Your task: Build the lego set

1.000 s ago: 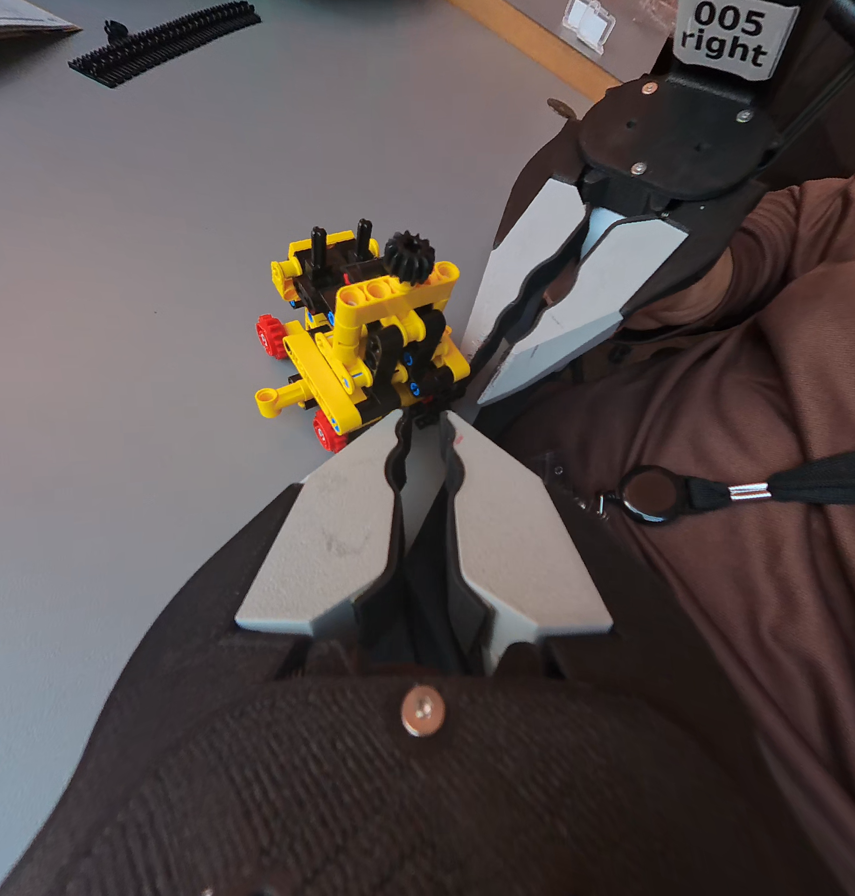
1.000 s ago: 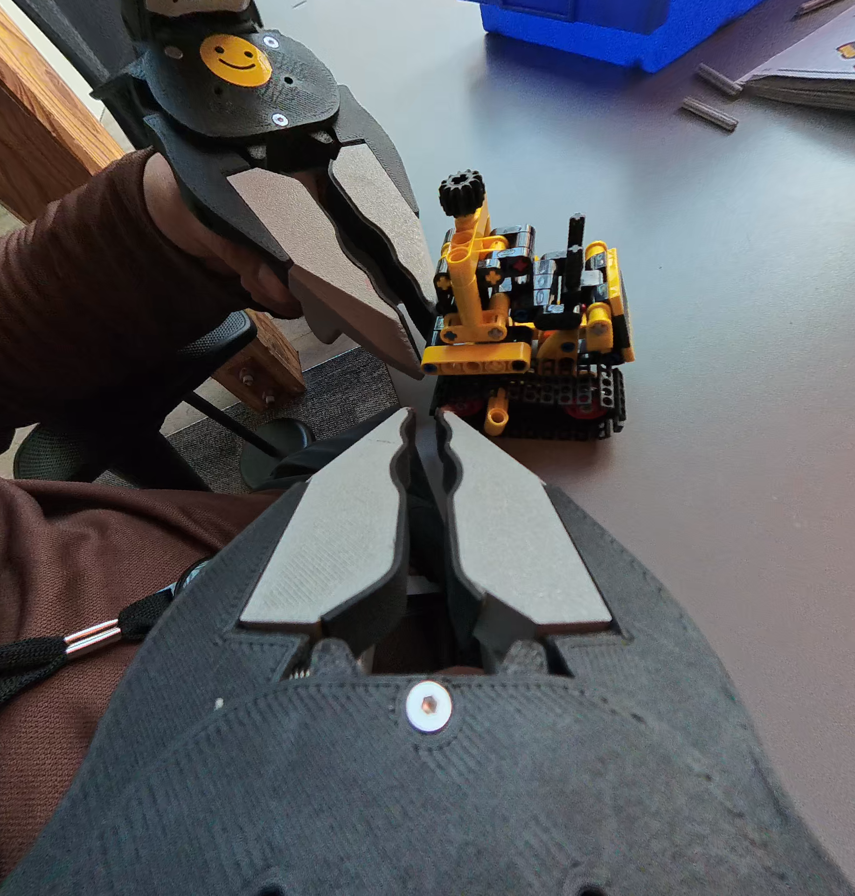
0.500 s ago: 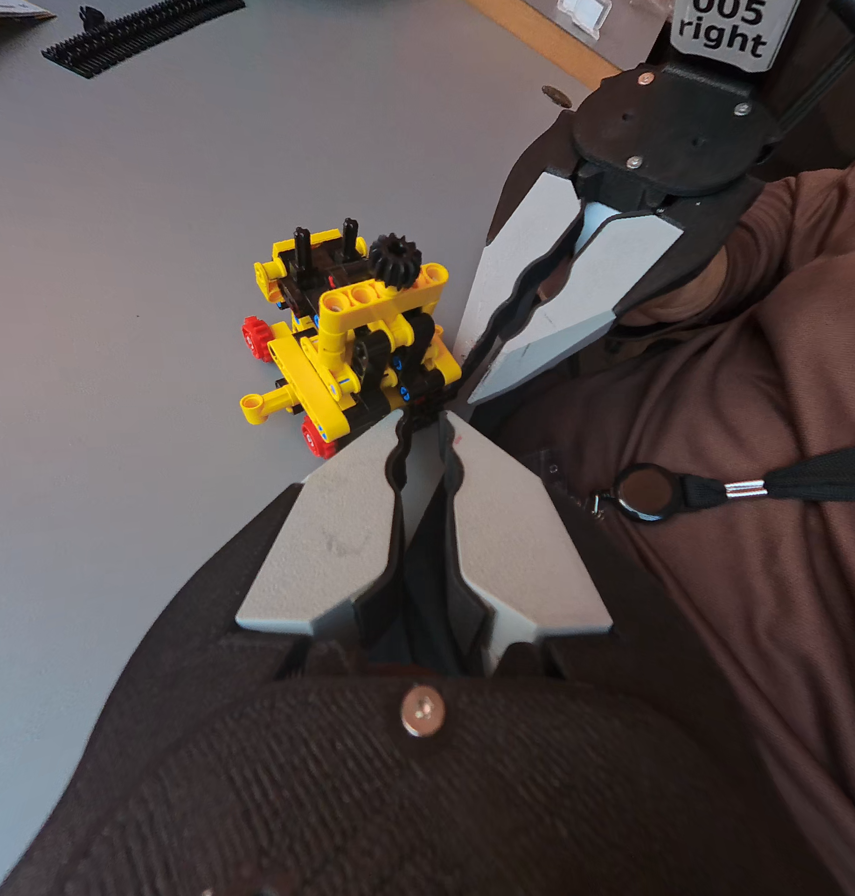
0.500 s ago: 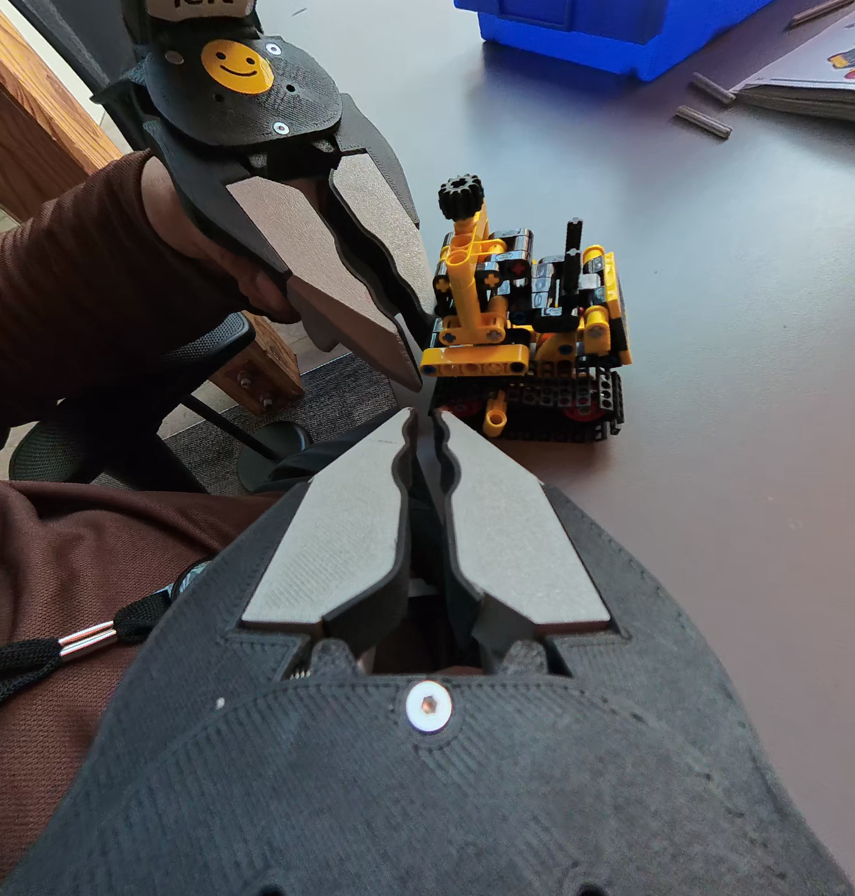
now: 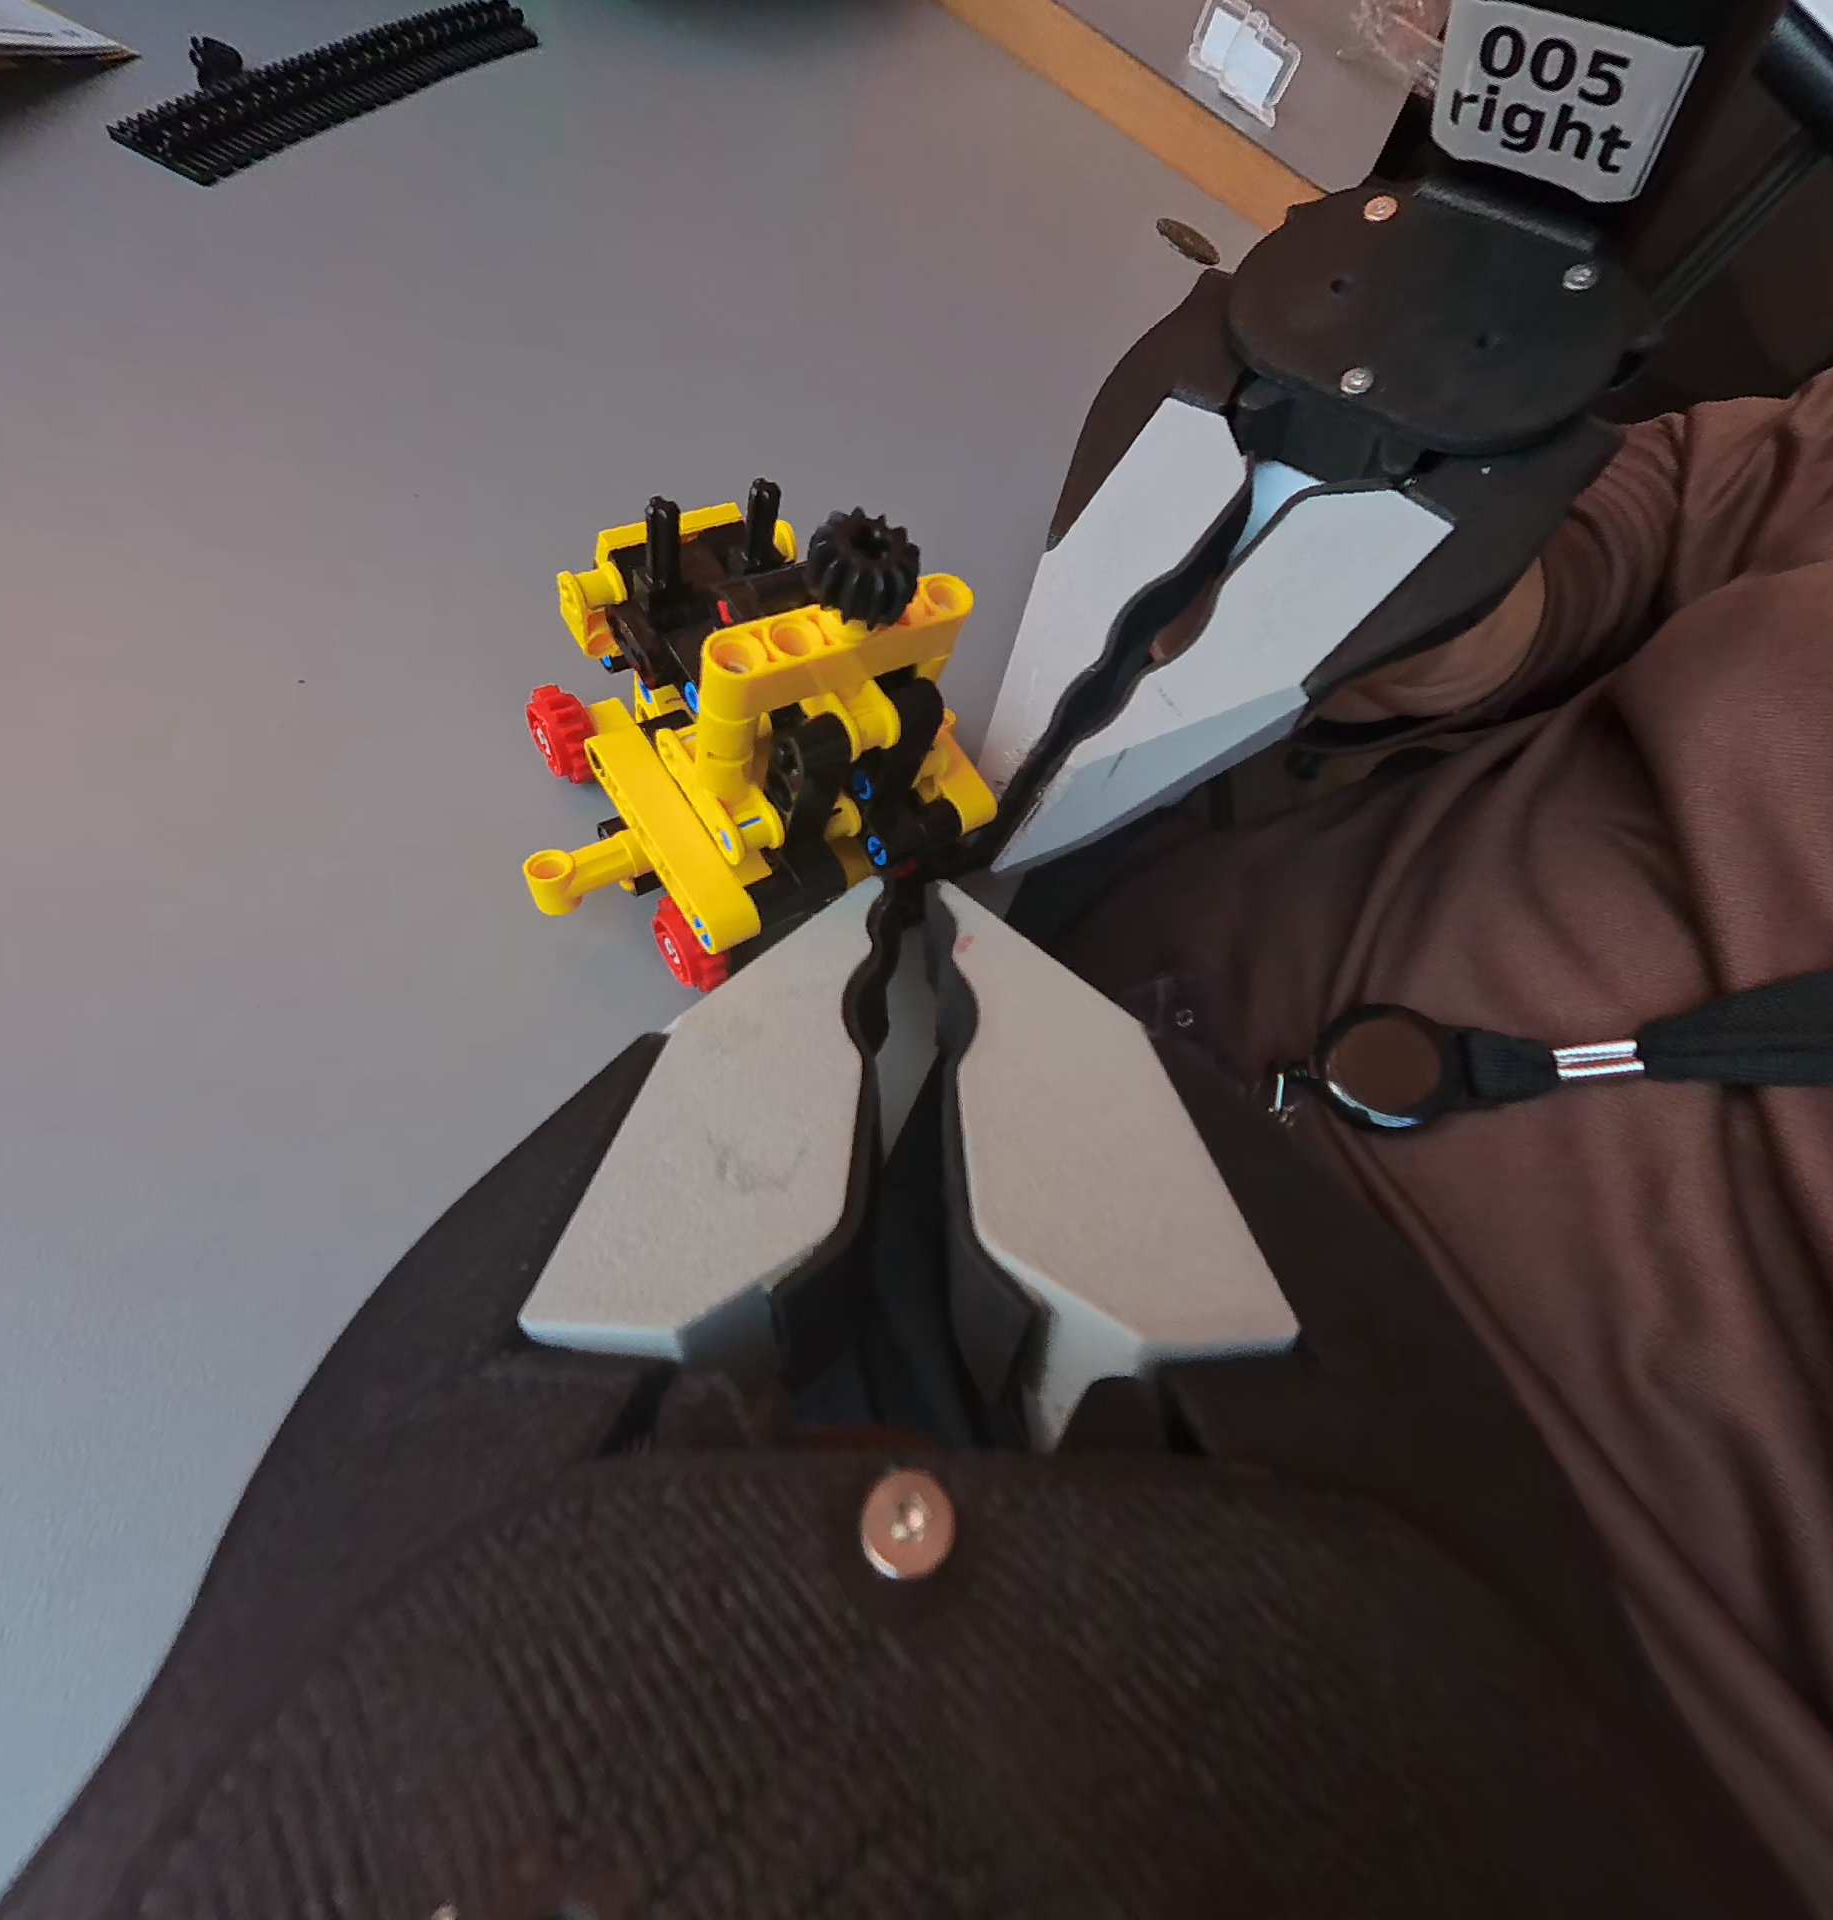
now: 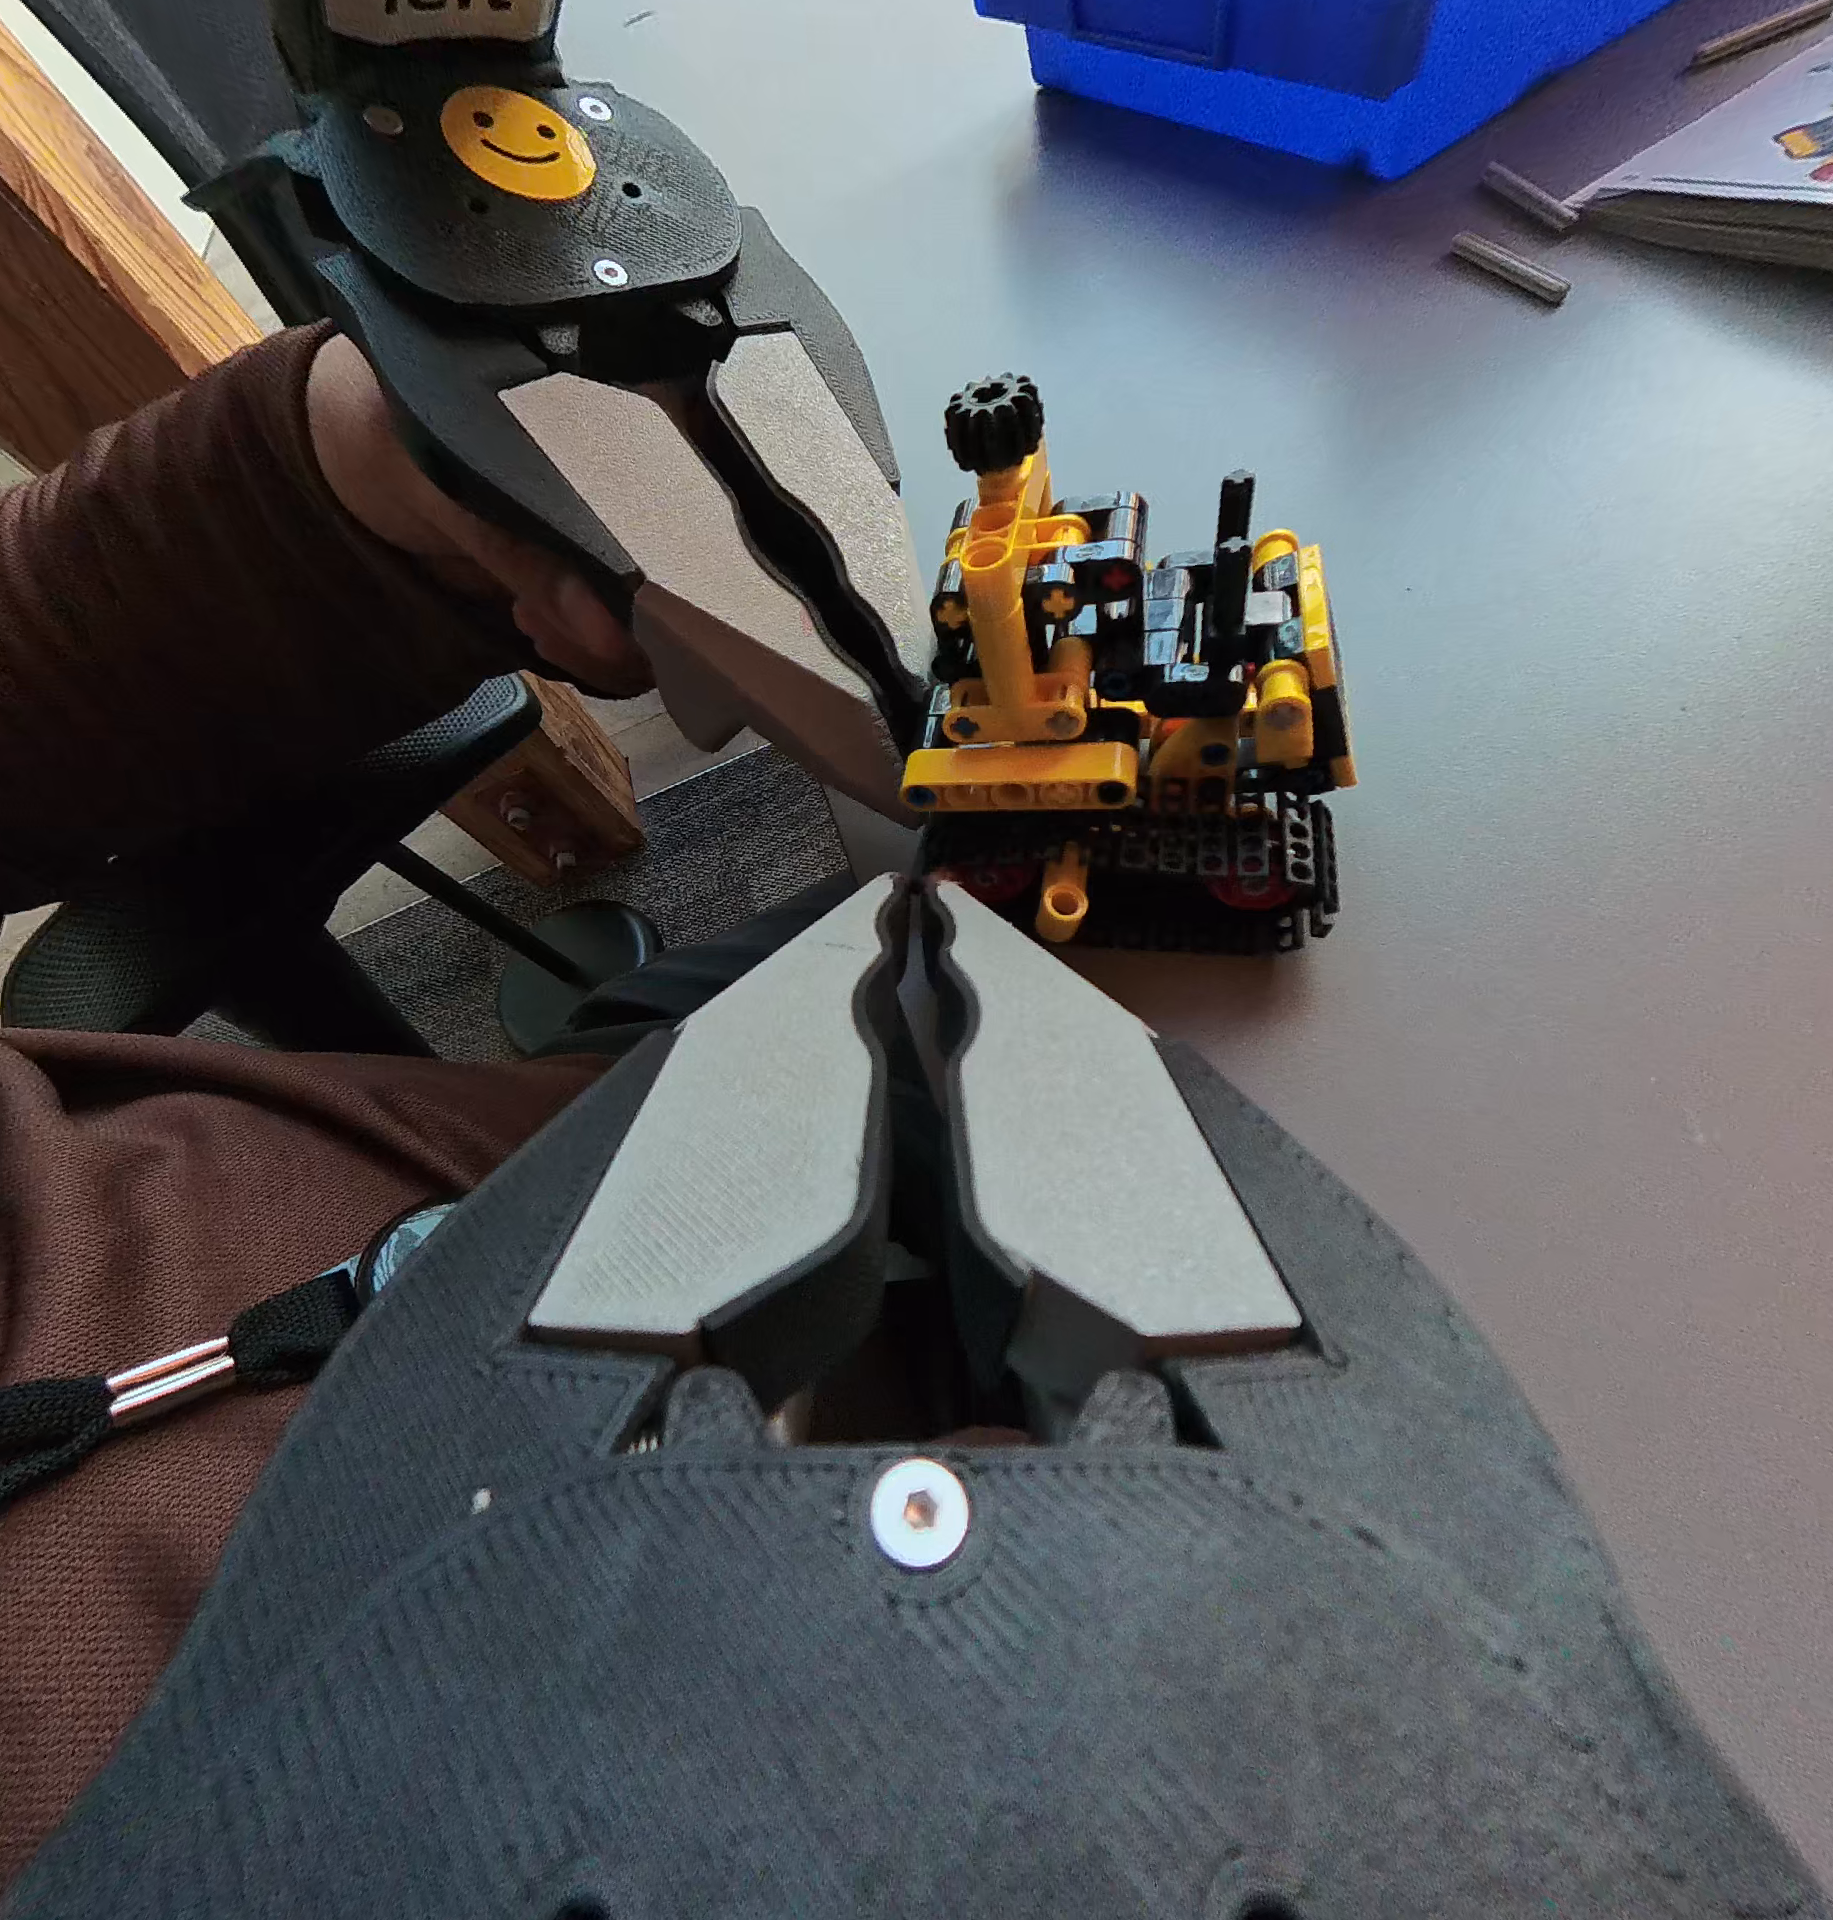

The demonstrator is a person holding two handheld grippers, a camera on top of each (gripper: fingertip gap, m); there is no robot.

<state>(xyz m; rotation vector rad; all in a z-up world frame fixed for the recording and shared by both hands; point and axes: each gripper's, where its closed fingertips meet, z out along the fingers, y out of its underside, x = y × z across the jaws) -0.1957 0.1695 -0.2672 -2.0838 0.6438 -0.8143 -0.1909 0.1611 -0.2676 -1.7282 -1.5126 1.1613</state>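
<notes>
A yellow and black Lego vehicle [image 5: 766,727] with red wheels and a black gear on top stands on the grey table near its edge. In the right wrist view [image 6: 1130,707] a black track runs round its near wheels. My left gripper [image 5: 908,891] is shut, its tips at the vehicle's near corner. It also shows in the right wrist view [image 6: 896,795]. My right gripper [image 6: 912,886] is shut, its tips at the track's end, and it shows from the side in the left wrist view [image 5: 995,854]. The two grippers' tips almost meet. I cannot tell whether either pinches a part.
A loose black track strip [image 5: 320,88] and a booklet [image 5: 29,42] lie at the far left. A blue bin [image 6: 1307,73], dark rods [image 6: 1509,268] and the booklet [image 6: 1743,177] lie beyond the vehicle. A person's brown sleeve [image 6: 164,582] and lanyard [image 5: 1379,1065] are close by. Less than 4 cm separates the two grippers' tips.
Both grippers' fingers have closed further, the gaps at their tips now narrower. The vehicle and the grippers have barely shifted.
</notes>
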